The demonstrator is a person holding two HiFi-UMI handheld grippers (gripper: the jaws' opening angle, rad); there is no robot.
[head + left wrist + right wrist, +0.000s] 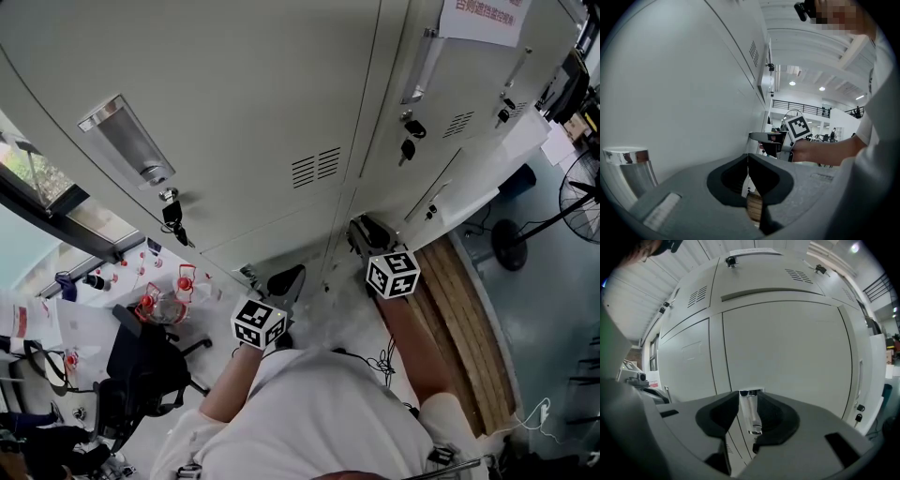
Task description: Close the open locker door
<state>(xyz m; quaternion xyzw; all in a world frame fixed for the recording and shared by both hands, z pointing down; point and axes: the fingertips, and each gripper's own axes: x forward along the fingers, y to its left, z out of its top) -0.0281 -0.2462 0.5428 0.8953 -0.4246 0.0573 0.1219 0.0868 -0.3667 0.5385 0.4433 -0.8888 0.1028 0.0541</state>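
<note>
Seen from the right gripper view, the right gripper's [751, 397] jaws stand a narrow gap apart, and a chrome handle [750, 411] fills that gap, with a dark pad against each side of it. The handle is fixed upright near the left edge of a lower-tier locker door [797, 362]. This pale grey door takes up the middle of that view. It looks flush with its neighbours, and whether it is latched cannot be told. At 12 o'clock above the door are the vented bottoms of the upper doors [754, 273].

The left gripper's [748, 157] jaws are together, meeting in a thin line with nothing held. It points along a plain locker face [679, 93], with a second chrome handle [626, 164] at 9 o'clock. The right gripper and its marker cube [797, 126] show at 2 o'clock, against the locker front.

In the head view both grippers sit low at the locker bank, the left one at 6 o'clock and the right one just beside it at 3 o'clock. A wooden platform [459, 319] lies at 4 o'clock and a black chair [141, 370] at 8 o'clock.
</note>
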